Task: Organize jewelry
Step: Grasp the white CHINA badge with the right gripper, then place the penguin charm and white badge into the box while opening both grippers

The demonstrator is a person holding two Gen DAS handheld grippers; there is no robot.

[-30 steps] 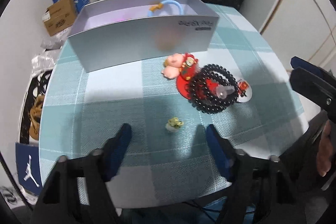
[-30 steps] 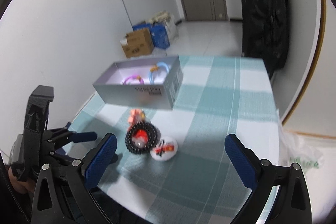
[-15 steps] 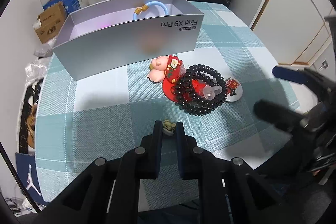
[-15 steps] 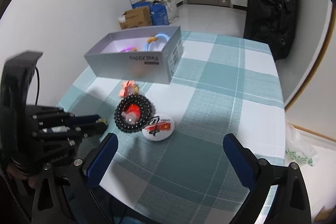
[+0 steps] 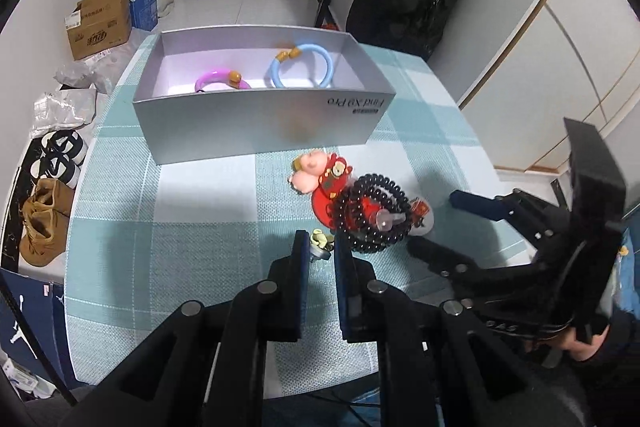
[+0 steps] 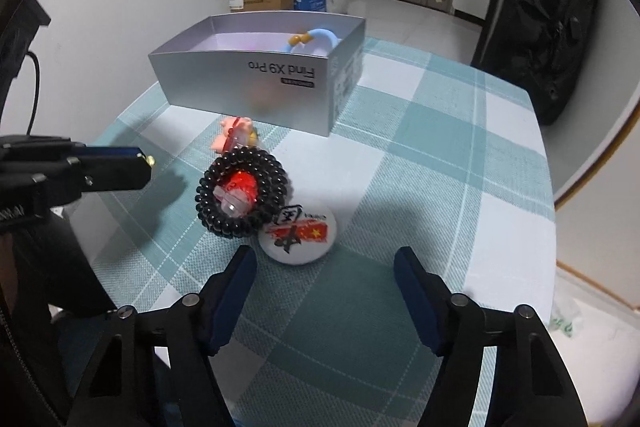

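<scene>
- My left gripper (image 5: 320, 247) has its jaws pinching a small pale-green charm (image 5: 320, 241), which shows just at the fingertips, apparently clear of the checked worktop (image 5: 180, 227).
- My right gripper (image 6: 326, 263) has its jaws spread, though they have just been closing in; nothing sits between them yet. The white round badge (image 6: 298, 233) lies just ahead of them, at about 11 o'clock from the gap.
- Touching the badge at its 10 o'clock edge is the black bead bracelet (image 6: 242, 193), coiled around a red piece with a clear stopper in its middle.
- Beyond the bracelet, at 12 o'clock, the pink pig figure (image 5: 310, 171) lies on the worktop, just short of the box.
- The silver box (image 5: 260, 131) stands farther out at 12 o'clock, open on top. A blue ring (image 5: 302, 67) and a pink ring (image 5: 216, 81) already lie inside it.
- My reading of progress: two pieces are stowed and one is in hand, so roughly the halfway mark. The charm has yet to go into the box, and the badge, bracelet with its red piece, and pig are all left on the worktop.
</scene>
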